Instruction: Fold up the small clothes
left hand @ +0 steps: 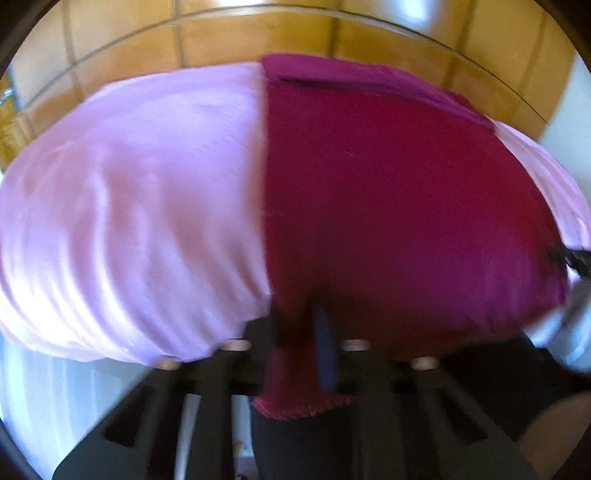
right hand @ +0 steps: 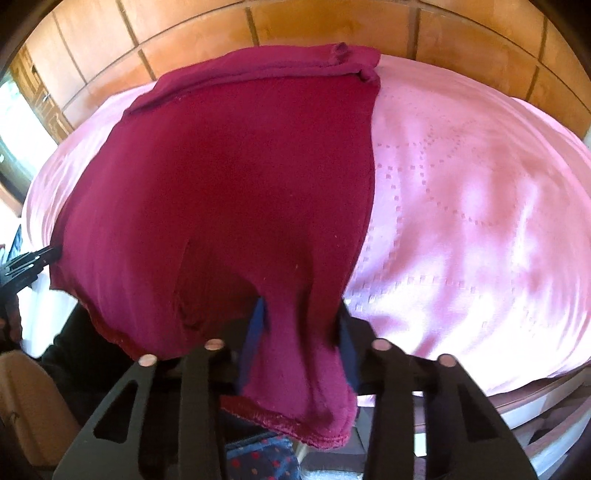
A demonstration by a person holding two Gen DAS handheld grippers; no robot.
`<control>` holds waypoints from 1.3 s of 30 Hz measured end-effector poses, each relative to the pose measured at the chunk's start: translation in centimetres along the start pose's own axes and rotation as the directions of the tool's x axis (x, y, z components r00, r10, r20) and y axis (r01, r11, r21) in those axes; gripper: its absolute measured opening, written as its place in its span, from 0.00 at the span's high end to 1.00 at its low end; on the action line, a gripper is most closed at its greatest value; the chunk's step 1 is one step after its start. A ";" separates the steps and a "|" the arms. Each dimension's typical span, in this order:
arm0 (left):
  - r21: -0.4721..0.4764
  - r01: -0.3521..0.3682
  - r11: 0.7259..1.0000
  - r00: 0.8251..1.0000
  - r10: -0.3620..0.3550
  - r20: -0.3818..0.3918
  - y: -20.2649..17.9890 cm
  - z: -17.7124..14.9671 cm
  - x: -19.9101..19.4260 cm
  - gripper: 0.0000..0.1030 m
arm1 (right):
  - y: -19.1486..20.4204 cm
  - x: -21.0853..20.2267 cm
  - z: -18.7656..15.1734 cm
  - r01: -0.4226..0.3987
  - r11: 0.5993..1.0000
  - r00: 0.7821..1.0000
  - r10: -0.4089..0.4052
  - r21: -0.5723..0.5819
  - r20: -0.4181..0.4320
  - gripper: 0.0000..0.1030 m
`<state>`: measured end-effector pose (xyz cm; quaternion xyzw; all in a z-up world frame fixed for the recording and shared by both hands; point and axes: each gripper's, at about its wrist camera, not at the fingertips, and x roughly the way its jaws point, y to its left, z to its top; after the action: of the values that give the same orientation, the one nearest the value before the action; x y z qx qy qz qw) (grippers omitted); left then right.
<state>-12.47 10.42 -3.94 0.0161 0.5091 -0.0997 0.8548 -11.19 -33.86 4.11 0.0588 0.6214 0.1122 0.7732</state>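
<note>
Fabric filled both claws: the left gripper [left hand: 299, 332] had its two fingers pinched onto a near corner of the maroon garment [left hand: 388, 206], a hemmed flap of the cloth hanging down past the dark blue pads, and the right gripper [right hand: 301, 328] was likewise clamped on the other near corner, the knit bunched into a narrow fold between its blue pads [right hand: 255, 332] with the stitched hem drooping below them. The garment was a soft, matte jersey knit, deep wine red, roughly rectangular, and it ran away from each claw across the pink tablecloth [right hand: 480, 203], its far end doubled into a thick rolled band (edges blurred in the left view). That cloth was glossy, woven with a faint pattern of small dotted squares, and draped over a round table whose rim [right hand: 535, 398] showed pale at the lower right. Each gripper's black tip was visible at the edge of the other's view, at the garment's side. Beyond lay terracotta floor tiles [right hand: 332, 22] with dark grout lines.
</note>
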 end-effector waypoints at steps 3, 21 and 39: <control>-0.003 0.108 0.994 0.994 -0.108 0.010 0.3 0.5 -1.3 0.93 | -0.4 -0.4 0.4 -0.055 0.998 0.998 0.056 0.035 -0.015 0.89; -0.301 0.451 0.841 0.892 -0.407 0.199 5.9 14.8 2.2 0.93 | -6.7 0.7 10.4 -0.362 0.868 0.925 0.291 0.340 0.245 0.91; -0.452 0.394 0.800 0.919 -0.344 0.192 11.3 14.4 4.8 0.36 | -12.1 -0.5 11.0 -0.332 0.830 0.929 0.205 0.449 0.308 0.20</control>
<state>4.37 18.89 -2.03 -0.3019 0.4675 -0.1350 0.8198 0.64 -45.18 4.22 0.3550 0.5134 0.0497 0.7797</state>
